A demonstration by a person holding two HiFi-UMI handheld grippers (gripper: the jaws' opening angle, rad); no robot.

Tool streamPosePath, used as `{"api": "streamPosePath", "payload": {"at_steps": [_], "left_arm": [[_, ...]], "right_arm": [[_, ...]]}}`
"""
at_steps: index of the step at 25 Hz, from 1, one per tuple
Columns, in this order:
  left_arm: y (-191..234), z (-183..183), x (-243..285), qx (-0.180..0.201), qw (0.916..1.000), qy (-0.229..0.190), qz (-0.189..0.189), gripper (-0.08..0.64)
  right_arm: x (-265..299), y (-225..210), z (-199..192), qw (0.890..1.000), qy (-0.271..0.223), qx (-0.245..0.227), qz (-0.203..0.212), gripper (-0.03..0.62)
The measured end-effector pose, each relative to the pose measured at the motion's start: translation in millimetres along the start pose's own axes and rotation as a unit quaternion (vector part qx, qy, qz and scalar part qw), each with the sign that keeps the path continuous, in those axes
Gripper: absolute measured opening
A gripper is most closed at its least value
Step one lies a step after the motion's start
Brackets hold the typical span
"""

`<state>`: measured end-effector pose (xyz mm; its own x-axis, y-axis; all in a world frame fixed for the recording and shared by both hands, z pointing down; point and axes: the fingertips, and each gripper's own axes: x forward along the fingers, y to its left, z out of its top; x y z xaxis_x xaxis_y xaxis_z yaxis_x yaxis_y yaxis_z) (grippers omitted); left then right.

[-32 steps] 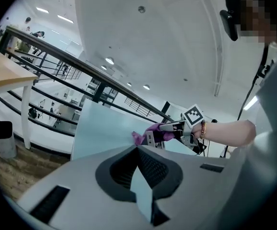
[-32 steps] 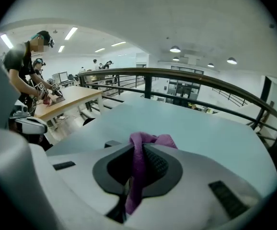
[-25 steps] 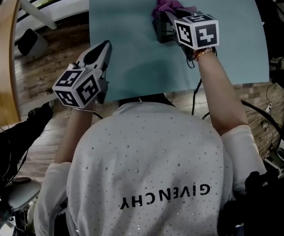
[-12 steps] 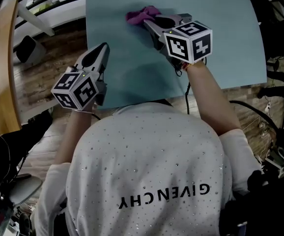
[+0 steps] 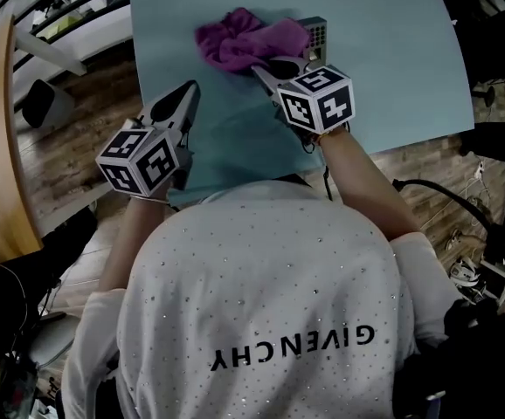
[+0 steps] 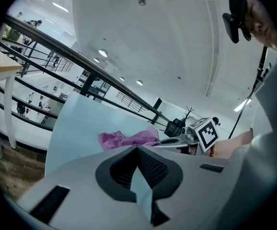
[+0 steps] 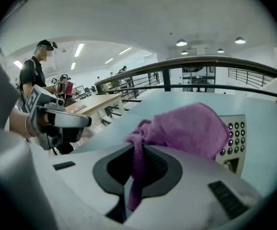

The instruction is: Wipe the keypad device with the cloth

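Light is even and fairly bright, coming from round recessed ceiling lamps point(image 7: 180, 42) that show as small white spots without flare. In the head view the colours are muted. The pale blue matte tabletop point(image 5: 392, 77) carries no glare, only a soft diffuse shadow point(image 5: 235, 147) beside the grey left gripper point(image 5: 188, 92). Both gripper views are fisheye, with black corners and the dark metal railing point(image 7: 196, 61) bowed into an arc. The near jaws look soft, while the purple terry cloth point(image 7: 191, 126) is sharper.

Open table point(image 5: 392, 59) around cloth point(image 5: 239, 44), keypad device point(image 5: 316, 31)
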<state>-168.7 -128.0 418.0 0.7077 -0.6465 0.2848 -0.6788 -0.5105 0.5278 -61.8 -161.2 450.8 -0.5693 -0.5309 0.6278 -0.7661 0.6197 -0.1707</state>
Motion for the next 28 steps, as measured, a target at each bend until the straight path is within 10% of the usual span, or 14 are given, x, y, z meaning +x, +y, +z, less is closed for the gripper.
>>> {"api": "streamPosePath", "payload": {"at_steps": [23,28], "left_arm": [[-19.4,-1.1,47.8,0.006,0.9996,0.026,-0.014,0.0],[-18.7,-4.3,55.6,0.002,0.9996,0.018,-0.021,0.0]], "right_arm": [[-15.7,-4.4,-92.7,0.993,0.084,0.082,0.007,0.017],[-12.0,-7.8,-89.5,0.996,0.088,0.029,-0.004,0.016]]}}
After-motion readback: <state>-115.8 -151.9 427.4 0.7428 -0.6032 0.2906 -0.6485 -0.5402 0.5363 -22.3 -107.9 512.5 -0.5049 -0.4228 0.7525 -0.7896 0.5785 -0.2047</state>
